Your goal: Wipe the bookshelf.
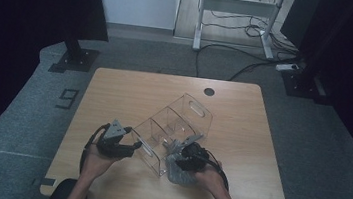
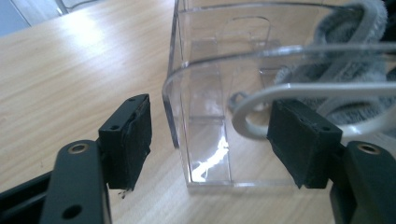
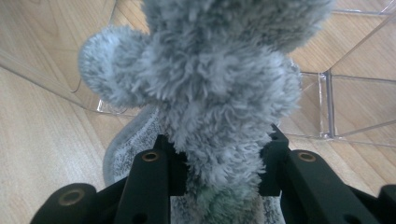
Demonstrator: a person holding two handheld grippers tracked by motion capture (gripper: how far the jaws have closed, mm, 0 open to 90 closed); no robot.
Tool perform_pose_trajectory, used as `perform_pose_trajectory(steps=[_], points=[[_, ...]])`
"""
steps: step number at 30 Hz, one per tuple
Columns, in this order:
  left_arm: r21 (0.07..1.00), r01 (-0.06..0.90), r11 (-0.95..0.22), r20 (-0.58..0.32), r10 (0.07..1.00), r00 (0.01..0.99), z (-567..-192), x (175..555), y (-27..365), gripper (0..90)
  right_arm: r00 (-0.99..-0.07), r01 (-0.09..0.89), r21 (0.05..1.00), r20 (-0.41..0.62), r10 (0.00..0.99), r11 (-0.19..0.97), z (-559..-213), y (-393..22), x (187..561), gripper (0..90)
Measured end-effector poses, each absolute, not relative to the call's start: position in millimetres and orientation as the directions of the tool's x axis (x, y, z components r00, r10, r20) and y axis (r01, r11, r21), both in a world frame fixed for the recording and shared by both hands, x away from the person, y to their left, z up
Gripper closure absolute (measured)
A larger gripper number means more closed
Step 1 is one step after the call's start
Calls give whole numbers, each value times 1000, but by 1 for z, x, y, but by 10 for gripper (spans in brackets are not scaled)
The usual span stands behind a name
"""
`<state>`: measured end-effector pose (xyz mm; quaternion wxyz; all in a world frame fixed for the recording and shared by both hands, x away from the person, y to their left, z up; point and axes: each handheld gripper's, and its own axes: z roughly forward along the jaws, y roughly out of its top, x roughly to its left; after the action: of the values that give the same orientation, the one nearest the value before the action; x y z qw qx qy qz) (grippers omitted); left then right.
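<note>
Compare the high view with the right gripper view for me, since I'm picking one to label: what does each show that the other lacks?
High view alone: the whole wooden table, the person's forearms, the left hand-held gripper at the near end of the clear divided organizer, and the room's floor and stands.

Right gripper view alone: the right hand-held gripper shut on the fluffy grey sock, its pile seen close up.

Both share: the sock, the organizer's clear walls and the wood tabletop.

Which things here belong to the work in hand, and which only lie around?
In use: clear divided box; grey fluffy cloth, clamped in the right gripper; left gripper, open at the box's end wall.

Lying around: cables and power strip on the floor.
</note>
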<state>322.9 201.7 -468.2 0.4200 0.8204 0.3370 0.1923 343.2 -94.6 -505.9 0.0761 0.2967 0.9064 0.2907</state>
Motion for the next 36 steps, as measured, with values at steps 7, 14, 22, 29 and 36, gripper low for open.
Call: perform_pose_trajectory(steps=[7, 14, 22, 29, 36], points=[[802, 405, -440, 24, 700, 714, -470, 319, 211, 239, -818, 489, 591, 56, 572, 642, -488, -103, 340, 636], [780, 452, -432, 8, 730, 684, -478, 320, 232, 175, -822, 482, 624, 81, 563, 615, -459, -110, 337, 637], [718, 522, -461, 22, 764, 645, -495, 326, 248, 149, -831, 461, 643, 72, 551, 611, -428, -107, 338, 635], [650, 574, -498, 42, 778, 627, -510, 325, 258, 144, -840, 451, 666, 93, 534, 594, -400, -102, 344, 635], [635, 613, -471, -7, 789, 614, -522, 330, 271, 134, -849, 437, 677, 94, 519, 593, -370, -88, 354, 634]])
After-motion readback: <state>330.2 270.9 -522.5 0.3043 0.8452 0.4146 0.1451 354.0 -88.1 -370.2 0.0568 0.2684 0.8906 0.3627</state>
